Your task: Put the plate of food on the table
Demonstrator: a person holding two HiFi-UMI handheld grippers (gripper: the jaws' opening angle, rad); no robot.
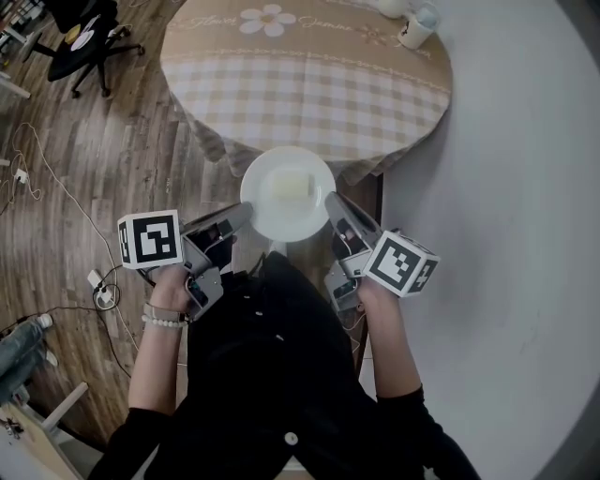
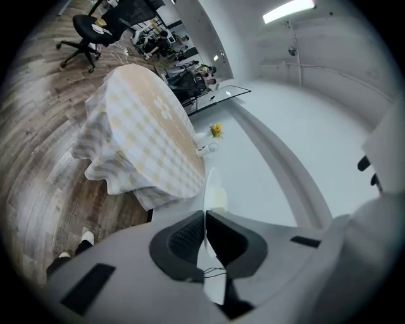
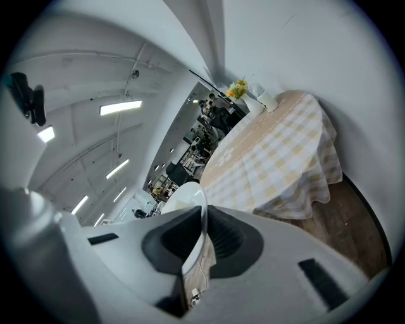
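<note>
A white plate (image 1: 287, 194) with a pale yellow piece of food (image 1: 291, 184) is held in the air just short of the near edge of the round table (image 1: 309, 84), which wears a beige checked cloth. My left gripper (image 1: 246, 213) is shut on the plate's left rim and my right gripper (image 1: 332, 202) is shut on its right rim. In the left gripper view the plate (image 2: 213, 190) shows edge-on, rising from the clamped jaws of the left gripper (image 2: 204, 235). The right gripper view shows the plate (image 3: 187, 197) pinched likewise by the right gripper (image 3: 201, 239).
Two white cups (image 1: 418, 25) stand at the table's far right, by the white wall (image 1: 525, 187). A black office chair (image 1: 84, 37) is at the far left on the wooden floor. Cables and a power strip (image 1: 98, 286) lie on the floor to my left.
</note>
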